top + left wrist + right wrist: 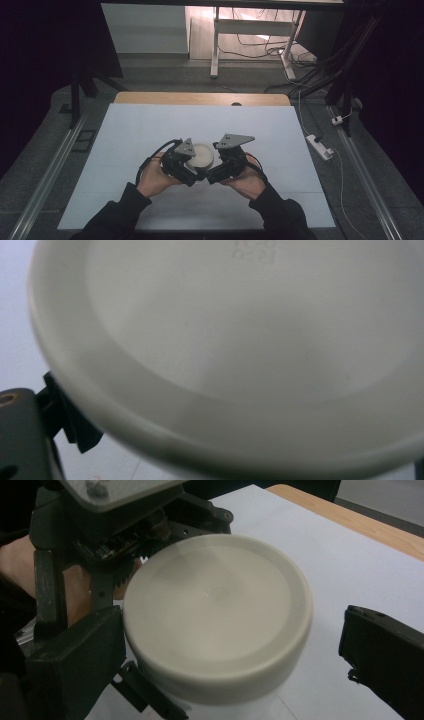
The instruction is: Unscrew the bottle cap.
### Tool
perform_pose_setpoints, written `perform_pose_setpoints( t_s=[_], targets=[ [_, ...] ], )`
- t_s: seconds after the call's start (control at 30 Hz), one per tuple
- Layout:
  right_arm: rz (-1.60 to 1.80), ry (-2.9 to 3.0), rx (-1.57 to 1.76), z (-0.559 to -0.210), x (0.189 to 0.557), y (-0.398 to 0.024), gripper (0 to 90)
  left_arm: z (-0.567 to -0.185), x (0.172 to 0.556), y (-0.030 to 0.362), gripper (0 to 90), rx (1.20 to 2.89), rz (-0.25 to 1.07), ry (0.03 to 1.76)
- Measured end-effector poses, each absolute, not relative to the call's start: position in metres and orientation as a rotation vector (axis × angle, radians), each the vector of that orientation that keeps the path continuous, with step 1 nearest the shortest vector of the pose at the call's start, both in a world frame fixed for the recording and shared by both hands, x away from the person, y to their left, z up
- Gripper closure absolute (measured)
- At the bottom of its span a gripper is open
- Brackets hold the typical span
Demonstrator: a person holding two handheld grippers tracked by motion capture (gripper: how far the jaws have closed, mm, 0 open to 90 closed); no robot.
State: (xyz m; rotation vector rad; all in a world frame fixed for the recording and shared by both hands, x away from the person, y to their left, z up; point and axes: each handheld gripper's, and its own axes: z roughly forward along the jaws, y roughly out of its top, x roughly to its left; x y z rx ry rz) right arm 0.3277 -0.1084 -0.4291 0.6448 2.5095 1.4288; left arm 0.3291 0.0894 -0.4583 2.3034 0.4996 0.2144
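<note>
Table: a white sheet (150, 150) covers the work surface, with a strip of bare wooden edge (200, 98) along the far side. Nothing else stands on it apart from the item in hand.

Person: both forearms enter from the near edge in dark sleeves, one hand on each tool, the two tools meeting near the centre of the sheet.

Jar: a round, squat container with a cream lid (202, 154), (215, 610), (250, 340). It sits between the two tools, upright, lid uppermost. A paler body shows under the lid in the right gripper view. Whether the base rests on the sheet or is lifted just clear cannot be told.

Left gripper (181, 165): holds the jar below the lid. In the right gripper view its dark pad (75, 655) presses the jar's side. Judged to be clamped on the body.

Right gripper (220, 167): jaws spread wide. In its own view one jaw stands at the left against the other tool, the other at the right well clear of the lid rim, with white sheet visible between them. It grips nothing.

Governing relation: the lid lies directly ahead of the right gripper, centred between its spread jaws. The jar's axis runs vertical, so the lid rim presents a round flank to both jaws.

Judgement: the right gripper is the one placed to take the lid; closing squarely across the rim appears to be what the next move calls for, with the left steadying the body.

Risk: a smooth rim may slip if gripped off centre.
</note>
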Motion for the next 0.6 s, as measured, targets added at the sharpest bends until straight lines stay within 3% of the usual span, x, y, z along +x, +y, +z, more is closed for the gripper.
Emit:
perform_pose_setpoints(
  t_s=[0.6],
  targets=[
    [1.491,2.548,0.525,-0.4348,0.3328,-0.1013,6.7,-0.4581,0.3286,0.0884,7.6,2.310,0.184,0.451]
  ],
)
